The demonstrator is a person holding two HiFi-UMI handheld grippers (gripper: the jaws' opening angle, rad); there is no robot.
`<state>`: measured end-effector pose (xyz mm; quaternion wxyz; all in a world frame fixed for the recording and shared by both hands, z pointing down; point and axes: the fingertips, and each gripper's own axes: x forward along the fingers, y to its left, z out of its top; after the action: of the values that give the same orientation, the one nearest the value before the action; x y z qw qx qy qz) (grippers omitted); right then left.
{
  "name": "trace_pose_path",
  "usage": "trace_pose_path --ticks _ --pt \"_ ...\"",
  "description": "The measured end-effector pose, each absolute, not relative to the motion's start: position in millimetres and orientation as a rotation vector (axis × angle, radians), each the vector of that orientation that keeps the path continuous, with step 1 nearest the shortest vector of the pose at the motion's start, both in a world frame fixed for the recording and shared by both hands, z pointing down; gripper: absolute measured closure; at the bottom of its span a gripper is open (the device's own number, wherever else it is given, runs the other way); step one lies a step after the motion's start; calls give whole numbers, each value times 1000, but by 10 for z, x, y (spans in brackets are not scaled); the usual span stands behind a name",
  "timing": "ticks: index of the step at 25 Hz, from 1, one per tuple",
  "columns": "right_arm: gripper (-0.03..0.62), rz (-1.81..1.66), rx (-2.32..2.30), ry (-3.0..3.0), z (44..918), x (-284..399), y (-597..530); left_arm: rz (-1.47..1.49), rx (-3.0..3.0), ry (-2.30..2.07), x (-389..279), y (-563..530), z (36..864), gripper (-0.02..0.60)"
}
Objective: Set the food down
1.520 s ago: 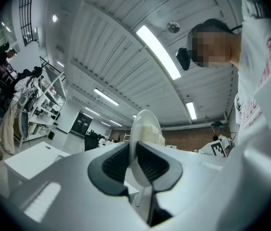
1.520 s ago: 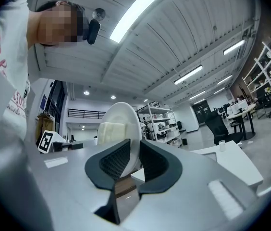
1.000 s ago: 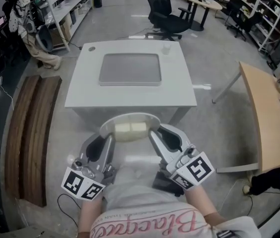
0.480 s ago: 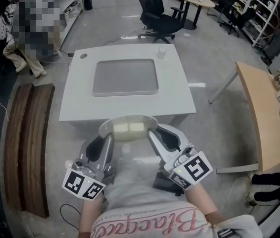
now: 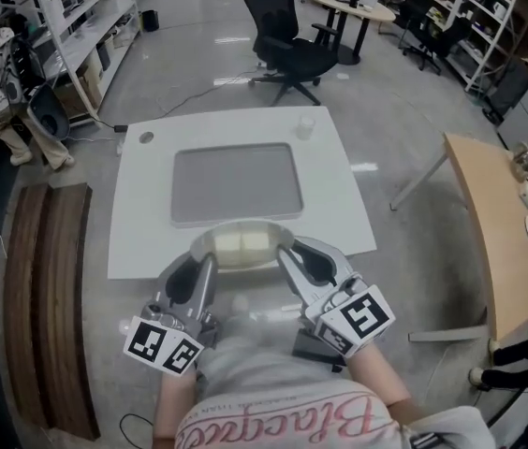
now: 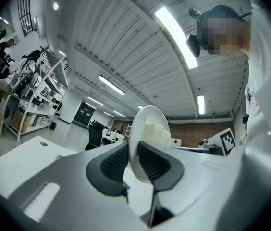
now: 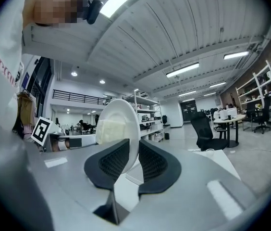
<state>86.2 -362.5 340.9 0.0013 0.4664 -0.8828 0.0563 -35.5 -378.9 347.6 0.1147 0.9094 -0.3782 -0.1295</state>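
Low in the middle of the head view, the left gripper [image 5: 205, 263] holds the left rim of the white round plate [image 5: 245, 226], its fingers opening around it. The pale block of food [image 5: 242, 242] lies on the plate, long axis left to right. The right gripper [image 5: 284, 253] has its fingers closed on the right rim. The plate hangs over the near edge of the white bench [image 5: 142, 195]. The grey rectangular tray [image 5: 236, 181] lies just ahead with nothing in the way.

Black office chair [image 5: 287, 45] past the white table [image 5: 339, 204]. Grey tray [image 5: 236, 182] centred on it, small clear cup [image 5: 305, 126], probably plastic, near its far edge. Wooden bench [image 5: 49, 279] left, wood-top table [image 5: 493, 223] right, shelving [image 5: 81, 21] far left.
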Motion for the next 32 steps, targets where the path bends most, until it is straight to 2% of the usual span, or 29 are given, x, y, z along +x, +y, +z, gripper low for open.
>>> trace_pose_path --ticks 7,17,24,32 --pt "528 287 1491 -2649 3842 931 -4338 -207 2599 -1128 -284 -4507 3905 514" --pt "530 511 1454 -2382 4843 1085 -5179 227 2470 -1144 -106 -5441 4845 497" --pt "537 647 1360 -2262 5413 1089 -5478 434 2375 -1133 -90 -5754 5392 492" --pt "530 748 1383 -2198 5639 1044 -5577 542 2335 -1078 -123 -5868 5610 492"
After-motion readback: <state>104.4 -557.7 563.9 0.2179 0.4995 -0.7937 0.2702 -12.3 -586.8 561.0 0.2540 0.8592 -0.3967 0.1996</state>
